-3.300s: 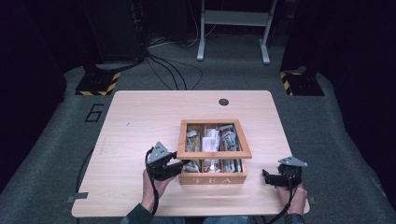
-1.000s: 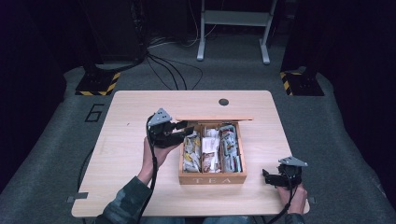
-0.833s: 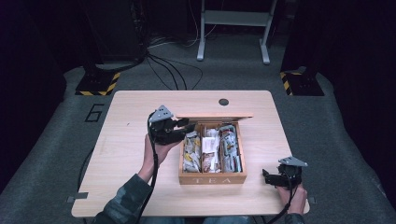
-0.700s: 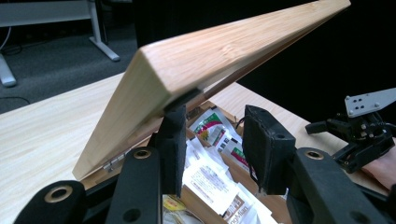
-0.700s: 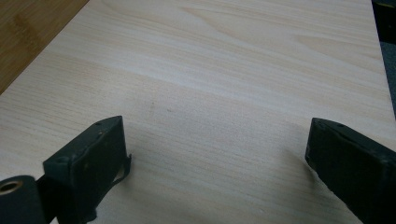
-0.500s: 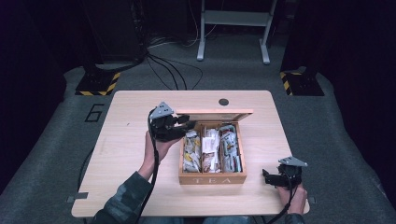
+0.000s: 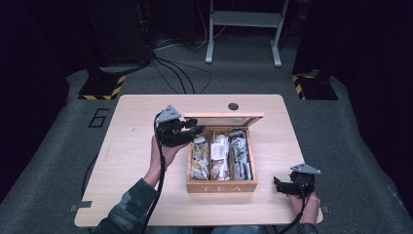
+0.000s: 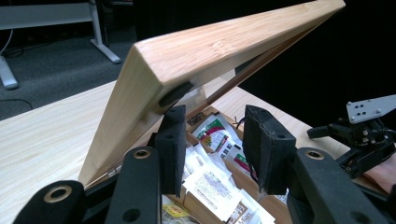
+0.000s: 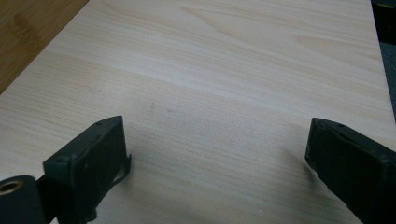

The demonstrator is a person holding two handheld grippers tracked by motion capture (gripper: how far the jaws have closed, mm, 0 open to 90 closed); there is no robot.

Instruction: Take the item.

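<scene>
Dark room all around, grey carpet, and a pale wooden table point(image 7: 136, 195) in the middle with a wooden tea box point(image 7: 221, 185) sitting near its front edge. From the high view, the box has 3 compartments stuffed with tea bags point(image 7: 220, 157), and its lid point(image 7: 224, 116) is swung up at the back. Left gripper point(image 7: 187, 131) is up at the lid's left end, just beside the box's back left corner. Right gripper point(image 7: 278, 185) rests low near the table's front right corner, well apart from the box.

Left gripper view: the lid point(image 8: 196, 60) is tilted up right over the 2 jaws, and the left pad point(image 8: 172, 140) sits right under the lid's lower edge, looks like it's touching. Jaws stand at a narrowish gap with nothing pinched between them, just the tea bags point(image 8: 210, 182) behind. The other gripper point(image 8: 364, 130) shows farther off on the right.

Right gripper view: bare table point(image 9: 224, 84), jaws spread wide, nothing between them. A strip of the box wall point(image 9: 28, 32) shows top left.
</scene>
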